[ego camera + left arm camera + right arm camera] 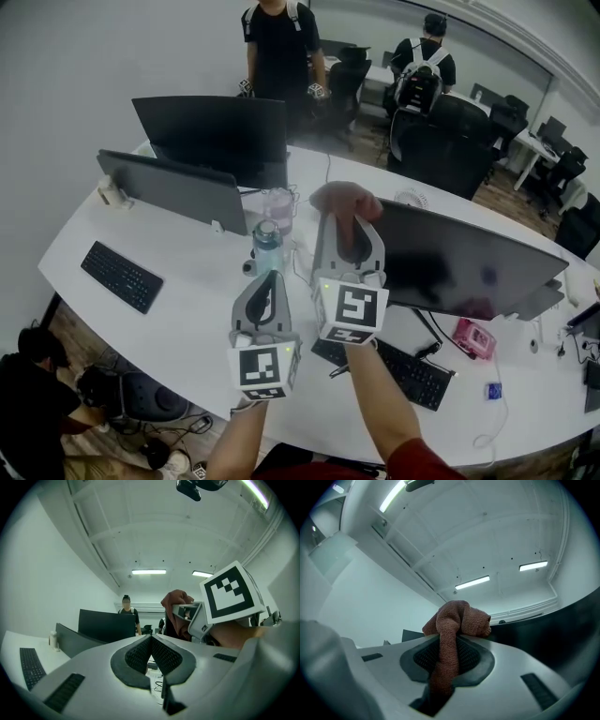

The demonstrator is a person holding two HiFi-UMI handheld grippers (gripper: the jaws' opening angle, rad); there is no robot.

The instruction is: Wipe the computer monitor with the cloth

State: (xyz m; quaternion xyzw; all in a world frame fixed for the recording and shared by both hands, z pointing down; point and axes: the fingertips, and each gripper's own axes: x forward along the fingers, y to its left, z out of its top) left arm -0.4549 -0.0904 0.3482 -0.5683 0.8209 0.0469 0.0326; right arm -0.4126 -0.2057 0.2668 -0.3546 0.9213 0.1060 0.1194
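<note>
A reddish-brown cloth (345,198) is bunched at the tips of my right gripper (346,217), which is shut on it and held up beside the top left corner of the nearest black monitor (469,262). In the right gripper view the cloth (457,620) hangs down between the jaws, and the monitor's dark edge (562,630) fills the right. My left gripper (269,283) is shut and empty, lower and to the left. The left gripper view shows its jaws pressed together at the left gripper's tip (151,639), with the cloth (176,606) and right gripper to the right.
Two more monitors (217,131) (173,187) stand at the left back of the white curved desk (187,309). A bottle (266,246), keyboards (121,275) (412,370), a pink object (473,337) and cables lie on it. People stand beyond; one crouches at lower left (37,394).
</note>
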